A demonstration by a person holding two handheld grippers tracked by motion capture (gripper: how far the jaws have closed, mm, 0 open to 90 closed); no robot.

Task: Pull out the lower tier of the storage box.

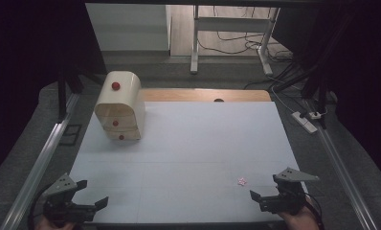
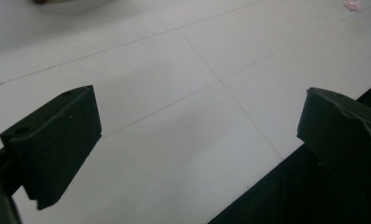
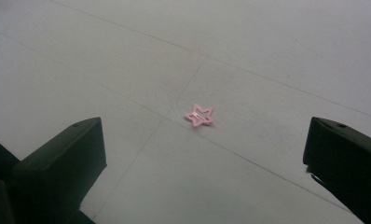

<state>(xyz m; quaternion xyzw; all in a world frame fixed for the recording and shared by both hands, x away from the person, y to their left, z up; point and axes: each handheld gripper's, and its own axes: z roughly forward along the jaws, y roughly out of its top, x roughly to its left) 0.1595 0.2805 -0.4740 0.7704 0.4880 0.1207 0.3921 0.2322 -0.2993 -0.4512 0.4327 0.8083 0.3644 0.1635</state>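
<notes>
While I watched from the high view, my left gripper [image 1: 91, 190] sat at about seven o'clock on the pale white table top [image 1: 188, 143], its jaws spread wide and holding nothing; the person's left hand [image 1: 44, 223] gripped it at the bottom edge. Through the left gripper view I saw the same left gripper [image 2: 200, 126] with both black jaws far apart over bare table near the front edge, and a pink speck at the upper right corner, the star [image 2: 353, 5].

Farther back, at roughly eleven o'clock, stood the cream rounded-top wooden drawer chest [image 1: 119, 105] with three small red knobs [image 1: 116, 86] down its front.

Toward five o'clock lay the small pink star-shaped hair clip [image 1: 241, 181], flat on the table, just beside my right gripper [image 1: 265, 187] and not touching it. That gripper was also released, jaws parted and empty. From the right gripper view, the clip [image 3: 200, 115] lay ahead of the right gripper [image 3: 204, 144], between the lines of its two jaws.
</notes>
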